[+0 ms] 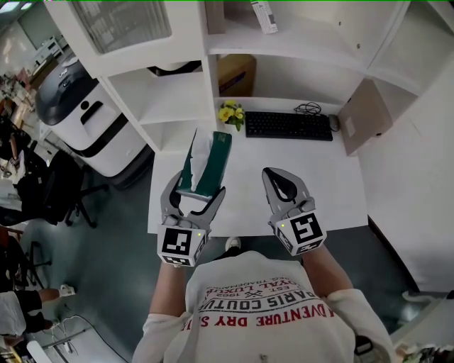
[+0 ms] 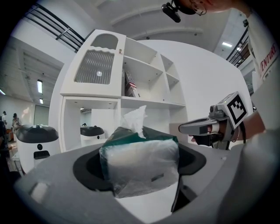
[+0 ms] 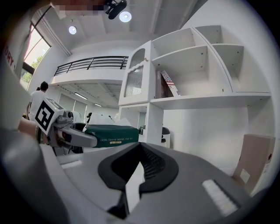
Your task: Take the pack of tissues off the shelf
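- Surface: white desk (image 1: 312, 177) built into a white shelf unit (image 1: 284, 46). Grey-green floor to the left and on the near side.
- Room: large open hall with a railed mezzanine (image 3: 94, 63) high at the far side and round ceiling lights.
- Pack of tissues (image 1: 207, 164): off the shelf, held in the air over the near-left part of the desk. Dark green wrap with one clear end, white tissue sticking out of the top.
- Left gripper (image 1: 196, 186): jaws spread wide and clamped on the pack's near end, one on each side.
- Right gripper (image 1: 272, 174): jaws together with nothing between them. It sits just right of the pack, over the desk's near edge, apart from it.
- Far on the desk: a black keyboard (image 1: 289, 125) against the back with a mouse (image 1: 334, 123) at its right end. A small bunch of yellow flowers (image 1: 231, 113) is at its left, just beyond the pack's far end.
- Cardboard box (image 1: 236, 74) in the open bay behind the flowers. A brown panel (image 1: 365, 117) leans at the desk's right end.
- Upper shelf: a printed book or box (image 1: 264, 15) stands on it. A ribbed-glass cabinet door (image 1: 124, 25) is to its left.
- Left of the desk: a white machine with a dark domed top (image 1: 78, 113), and nearer, a black office chair (image 1: 57, 184).
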`<state>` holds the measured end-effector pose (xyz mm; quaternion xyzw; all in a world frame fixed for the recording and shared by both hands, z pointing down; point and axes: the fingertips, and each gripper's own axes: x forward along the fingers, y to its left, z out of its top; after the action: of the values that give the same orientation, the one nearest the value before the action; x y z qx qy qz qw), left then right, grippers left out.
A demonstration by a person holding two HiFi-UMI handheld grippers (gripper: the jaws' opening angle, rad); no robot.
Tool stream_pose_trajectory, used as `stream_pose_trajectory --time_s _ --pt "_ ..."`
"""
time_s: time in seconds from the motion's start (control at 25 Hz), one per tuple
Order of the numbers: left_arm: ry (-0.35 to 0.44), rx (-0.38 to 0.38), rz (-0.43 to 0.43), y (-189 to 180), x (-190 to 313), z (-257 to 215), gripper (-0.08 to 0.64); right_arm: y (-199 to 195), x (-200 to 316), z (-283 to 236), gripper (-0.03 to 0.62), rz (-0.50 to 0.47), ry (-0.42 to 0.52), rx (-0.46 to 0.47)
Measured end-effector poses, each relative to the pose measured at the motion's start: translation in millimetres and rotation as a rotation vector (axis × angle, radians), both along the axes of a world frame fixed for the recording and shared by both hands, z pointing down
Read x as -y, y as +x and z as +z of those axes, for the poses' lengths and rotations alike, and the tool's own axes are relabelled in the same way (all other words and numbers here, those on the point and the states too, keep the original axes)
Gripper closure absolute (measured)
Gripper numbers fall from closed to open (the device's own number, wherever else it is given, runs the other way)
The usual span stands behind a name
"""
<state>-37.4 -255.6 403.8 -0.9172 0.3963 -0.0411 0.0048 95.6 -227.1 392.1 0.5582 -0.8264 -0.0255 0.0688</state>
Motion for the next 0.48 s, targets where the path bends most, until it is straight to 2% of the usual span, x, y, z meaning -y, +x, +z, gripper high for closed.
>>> stream_pose_trajectory --time_s 0.48 --pt "0.002 -0.01 0.001 -3 8 -3 0.138 -10 6 -3 0.592 -0.029 0.01 -0.01"
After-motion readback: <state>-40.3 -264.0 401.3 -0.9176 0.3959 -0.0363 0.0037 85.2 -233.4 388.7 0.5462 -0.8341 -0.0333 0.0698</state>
